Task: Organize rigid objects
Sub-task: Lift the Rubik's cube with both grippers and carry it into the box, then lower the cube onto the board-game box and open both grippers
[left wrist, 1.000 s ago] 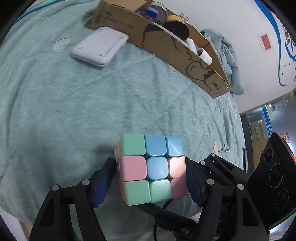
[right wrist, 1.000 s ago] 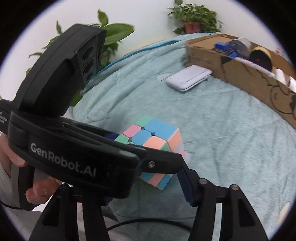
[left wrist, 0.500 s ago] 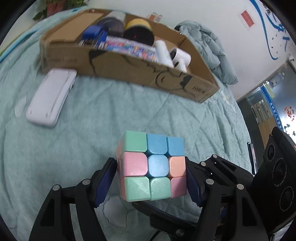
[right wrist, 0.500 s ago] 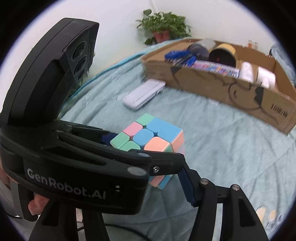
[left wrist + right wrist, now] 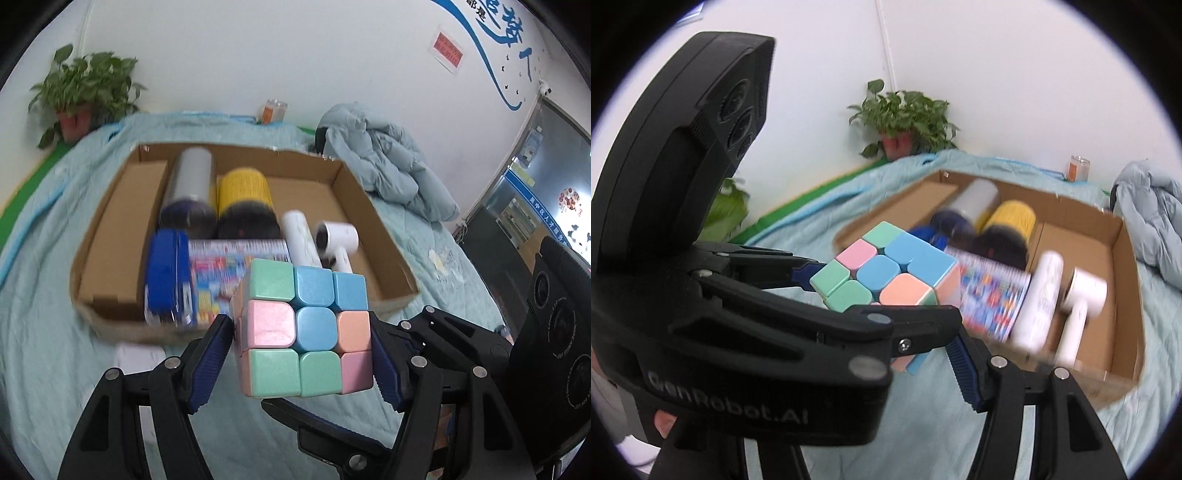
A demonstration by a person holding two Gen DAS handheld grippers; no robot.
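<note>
A pastel puzzle cube [image 5: 303, 325] is held in the air, with my left gripper [image 5: 300, 320] shut on it, blue pads pressed on its left and right sides. In the right wrist view the cube [image 5: 882, 273] hangs just before the cardboard box [image 5: 1126, 258]. My right gripper [image 5: 886, 350] sits right under and beside the cube. Only its right pad [image 5: 960, 373] shows, close to the cube's lower corner. The other finger is hidden behind the left gripper's body, so contact is unclear. The box [image 5: 351, 192] lies on the bed beyond the cube.
Inside the box lie a grey canister [image 5: 190, 192], a yellow canister [image 5: 243, 199], a blue item [image 5: 166, 280], a colourful pack [image 5: 221, 273] and white cylinders [image 5: 299, 236]. A white flat case [image 5: 136, 354] lies before the box. A jacket [image 5: 388, 166], a potted plant [image 5: 81, 92] and a jar [image 5: 273, 110] stand behind.
Both grippers rose with the cube and travelled toward the box. The box interior has come into view, and the white case has slid down to the box's front edge.
</note>
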